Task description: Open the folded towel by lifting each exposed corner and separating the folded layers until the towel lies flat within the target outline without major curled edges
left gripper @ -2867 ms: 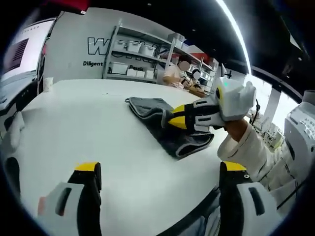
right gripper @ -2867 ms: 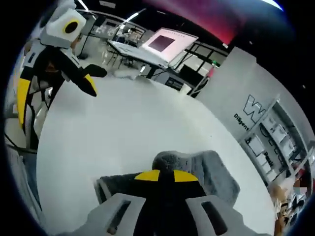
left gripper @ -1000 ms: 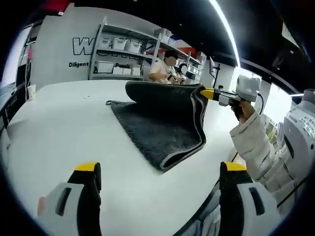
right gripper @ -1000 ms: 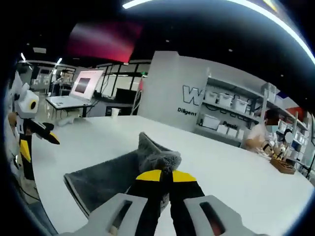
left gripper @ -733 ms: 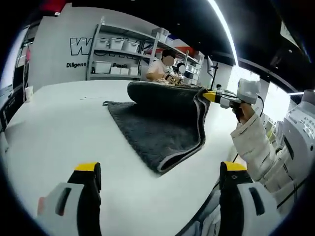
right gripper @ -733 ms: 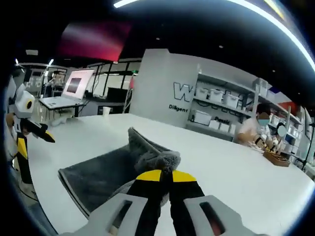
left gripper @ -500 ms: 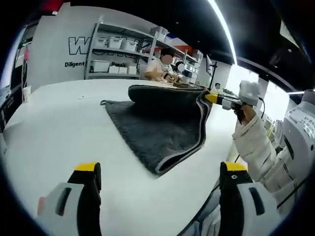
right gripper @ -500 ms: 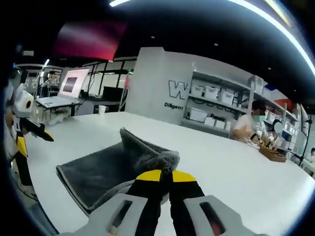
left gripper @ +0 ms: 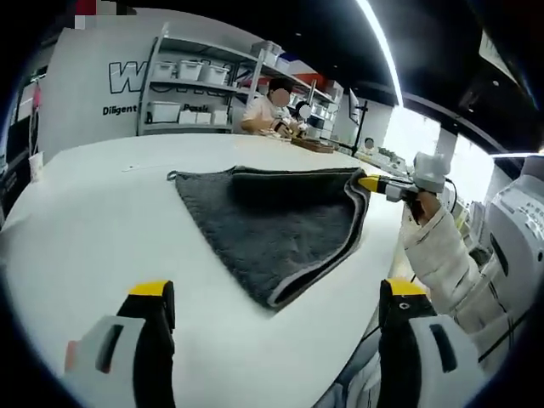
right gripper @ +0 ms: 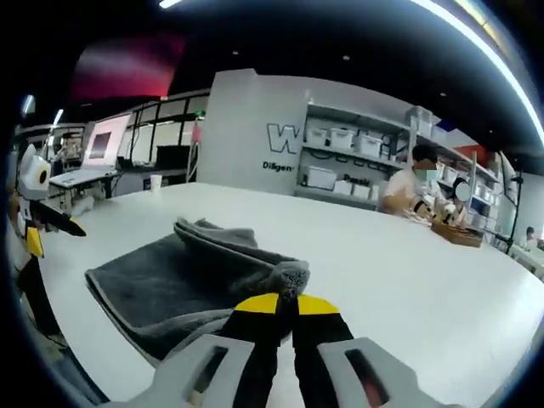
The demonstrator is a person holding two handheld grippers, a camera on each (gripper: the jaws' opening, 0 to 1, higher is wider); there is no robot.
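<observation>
A dark grey towel (left gripper: 272, 217) lies on the white table (left gripper: 93, 229), its upper layer pulled over to the right. In the left gripper view my right gripper (left gripper: 364, 182) pinches the towel's right corner just above the table, a white sleeve behind it. In the right gripper view that gripper (right gripper: 280, 303) is shut on the bunched corner of the towel (right gripper: 170, 276), which spreads away to the left. My left gripper (left gripper: 276, 297) hangs open near the table's front edge, holding nothing; it also stands at the far left as the left gripper (right gripper: 34, 225).
Shelving with white bins (left gripper: 183, 93) stands against the back wall. People sit at a bench (left gripper: 276, 106) behind the table. A monitor (right gripper: 98, 144) sits on a desk at the left. The table's right edge (left gripper: 374, 289) runs close to the towel.
My right gripper has carried the towel corner lower and further right, so the raised fold has dropped and the towel lies flatter. The left gripper stays open and still.
</observation>
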